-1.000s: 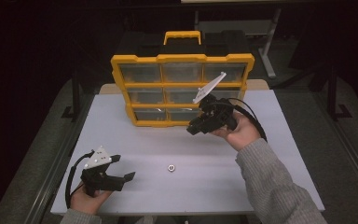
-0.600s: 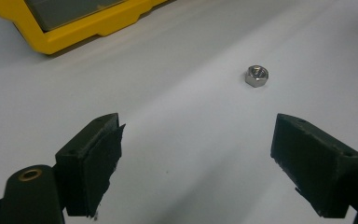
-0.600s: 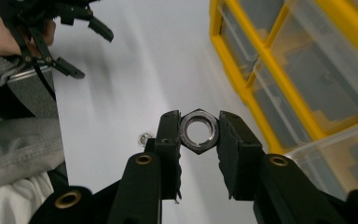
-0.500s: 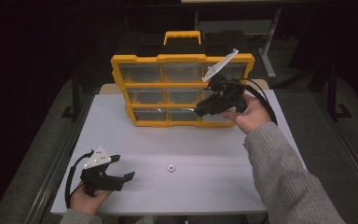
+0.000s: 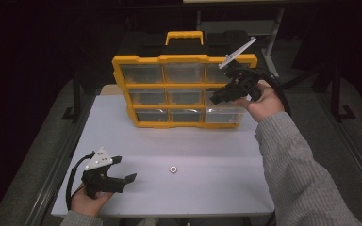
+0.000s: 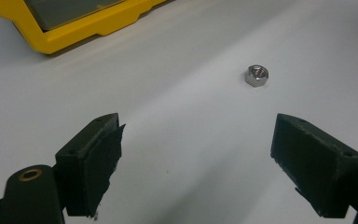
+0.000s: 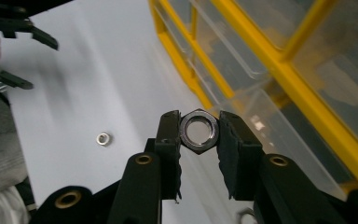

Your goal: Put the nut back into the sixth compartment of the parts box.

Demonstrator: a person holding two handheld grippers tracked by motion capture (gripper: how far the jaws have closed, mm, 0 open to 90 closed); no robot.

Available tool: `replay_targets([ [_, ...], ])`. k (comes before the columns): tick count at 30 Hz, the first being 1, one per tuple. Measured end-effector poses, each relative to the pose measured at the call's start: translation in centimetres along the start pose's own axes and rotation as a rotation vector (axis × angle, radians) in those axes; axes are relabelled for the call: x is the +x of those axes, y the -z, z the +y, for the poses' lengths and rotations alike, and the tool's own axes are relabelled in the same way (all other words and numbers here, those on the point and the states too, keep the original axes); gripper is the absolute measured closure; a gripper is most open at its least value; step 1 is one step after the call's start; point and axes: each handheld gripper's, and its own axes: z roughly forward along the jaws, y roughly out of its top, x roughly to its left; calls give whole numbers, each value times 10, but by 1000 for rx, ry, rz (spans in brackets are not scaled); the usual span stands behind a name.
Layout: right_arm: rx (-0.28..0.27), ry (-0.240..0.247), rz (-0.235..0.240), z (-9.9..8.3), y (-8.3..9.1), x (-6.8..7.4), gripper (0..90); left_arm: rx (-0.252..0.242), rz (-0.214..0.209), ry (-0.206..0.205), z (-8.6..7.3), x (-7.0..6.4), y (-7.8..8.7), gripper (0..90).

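Where the high view looks down, the right gripper (image 5: 219, 94) hovers against the right side of the yellow organizer (image 5: 184, 92), while the left gripper (image 5: 118, 172) rests well in front of it, a small nut (image 5: 173, 169) just beside. From the left gripper view, the jaws gape wide, empty. Right gripper view: jaws pinch a large nut (image 7: 199, 130) before the organizer's drawers.

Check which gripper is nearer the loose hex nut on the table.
Left. The left gripper rests on the table beside the loose hex nut, jaws open. The right gripper is up at the yellow organizer, holding a larger nut.
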Motion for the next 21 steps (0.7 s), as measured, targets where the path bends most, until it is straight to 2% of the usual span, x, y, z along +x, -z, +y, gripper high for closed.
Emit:
replay_targets([
  [11, 33, -72, -52, -12, -1, -19, 692, 1, -2, -4, 0, 0, 0, 160],
  [21, 65, -106, -67, -26, -17, -31, 692, 8, -2, -3, 0, 0, 0, 160],
])
